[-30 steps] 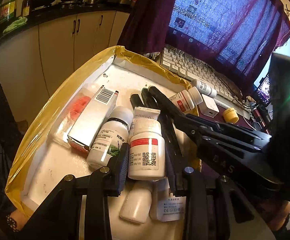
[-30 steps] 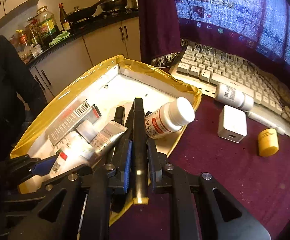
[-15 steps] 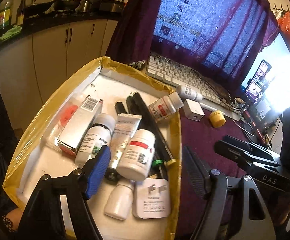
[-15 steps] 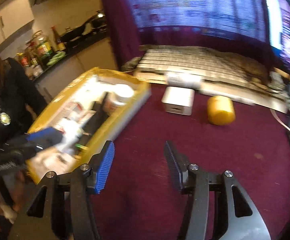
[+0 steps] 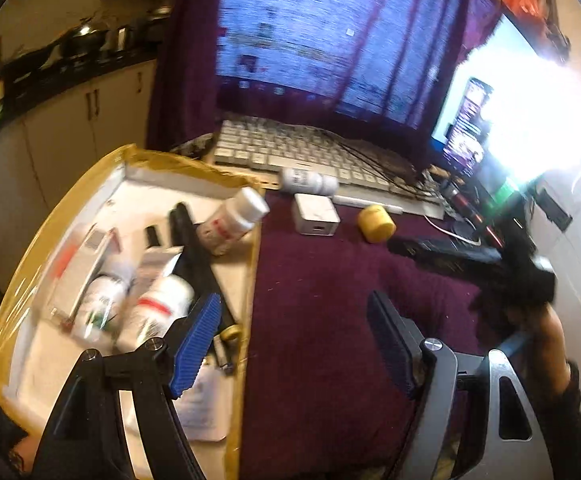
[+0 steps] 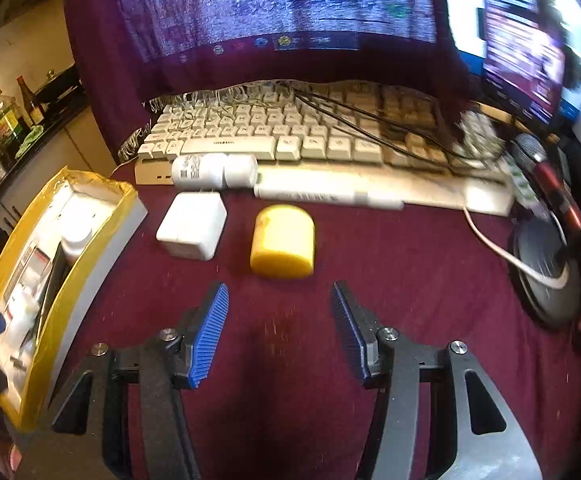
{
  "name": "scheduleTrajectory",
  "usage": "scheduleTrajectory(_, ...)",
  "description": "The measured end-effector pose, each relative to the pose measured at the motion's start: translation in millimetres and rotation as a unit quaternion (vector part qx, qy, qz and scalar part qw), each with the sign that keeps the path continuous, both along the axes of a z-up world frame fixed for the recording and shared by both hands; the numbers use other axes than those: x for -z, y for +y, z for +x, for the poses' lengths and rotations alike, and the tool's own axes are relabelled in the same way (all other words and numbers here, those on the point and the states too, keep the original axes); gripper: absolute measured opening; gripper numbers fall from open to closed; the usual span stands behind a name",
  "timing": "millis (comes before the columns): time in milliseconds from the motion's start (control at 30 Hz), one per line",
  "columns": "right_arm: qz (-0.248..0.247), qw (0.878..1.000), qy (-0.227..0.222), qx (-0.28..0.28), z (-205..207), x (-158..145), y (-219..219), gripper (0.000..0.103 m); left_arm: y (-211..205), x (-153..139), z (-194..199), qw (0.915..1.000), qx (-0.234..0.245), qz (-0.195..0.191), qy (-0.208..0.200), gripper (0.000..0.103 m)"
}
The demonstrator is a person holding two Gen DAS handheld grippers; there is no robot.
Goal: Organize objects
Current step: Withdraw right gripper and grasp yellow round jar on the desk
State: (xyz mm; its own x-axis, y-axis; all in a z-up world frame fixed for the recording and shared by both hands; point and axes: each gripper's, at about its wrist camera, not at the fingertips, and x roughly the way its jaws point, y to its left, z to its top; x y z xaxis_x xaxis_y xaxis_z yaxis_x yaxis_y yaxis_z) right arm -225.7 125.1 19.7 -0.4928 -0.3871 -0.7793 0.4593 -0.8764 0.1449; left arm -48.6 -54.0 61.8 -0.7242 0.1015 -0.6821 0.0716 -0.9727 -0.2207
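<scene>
**Desk:** On a maroon-covered worktop [image 6: 370, 264] before a keyboard [image 6: 290, 140], the right tool [image 6: 280, 332] hangs with its jaws spread and nothing between them. What is it aimed at?

**Photographer:** A yellow cylinder [image 6: 282, 242] lying on its side, just ahead of the blue pads [image 6: 210, 332]. Beside it sits a white charger block [image 6: 192, 226]. 1 white bottle [image 6: 214, 170] lies on its side touching the keyboard's front edge.

**Desk:** And the left tool [image 5: 294, 344]?

**Photographer:** Also wide and empty, at the near corner of the yellow-edged box [image 5: 250, 280], half over the cloth. Both sets of jaws have just been opening, and neither has anything between them now.

**Desk:** What is in the box?

**Photographer:** Several white bottles [image 5: 158, 312], cartons, a tube and dark pens, piled loosely. 1 bottle with a red label [image 5: 230, 224] leans on the box's right wall. The left view is blurred, so labels cannot be read.

**Desk:** So which step is this?

**Photographer:** By my reading, between loads: both tools empty and turned toward the 3 loose items by the keyboard. The right tool looks set for the yellow cylinder.

**Desk:** What does that pickup need?

**Photographer:** Advance and lower until the pads flank the cylinder, then close across its round sides. On its side it could roll away, so the pads should meet it squarely.
</scene>
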Motion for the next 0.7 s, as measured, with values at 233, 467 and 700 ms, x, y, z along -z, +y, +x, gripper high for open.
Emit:
scheduleTrajectory(233,0.020,0.999,-0.028,-0.002,-32.0,14.9,-16.3,0.052,12.1,-4.3,-31.3,0.9999,0.006,-0.005,-0.015,0.070)
scheduleTrajectory(467,-0.040,0.999,-0.034,-0.008,-15.3,11.7,19.4,0.038,24.4,-3.6,-61.7,0.9993,0.018,0.001,-0.033,0.070)
scheduleTrajectory(700,-0.042,0.999,-0.019,0.005,24.4,15.4,61.4,0.038,43.3,7.8,-112.9,0.9973,0.028,0.000,-0.068,0.070)
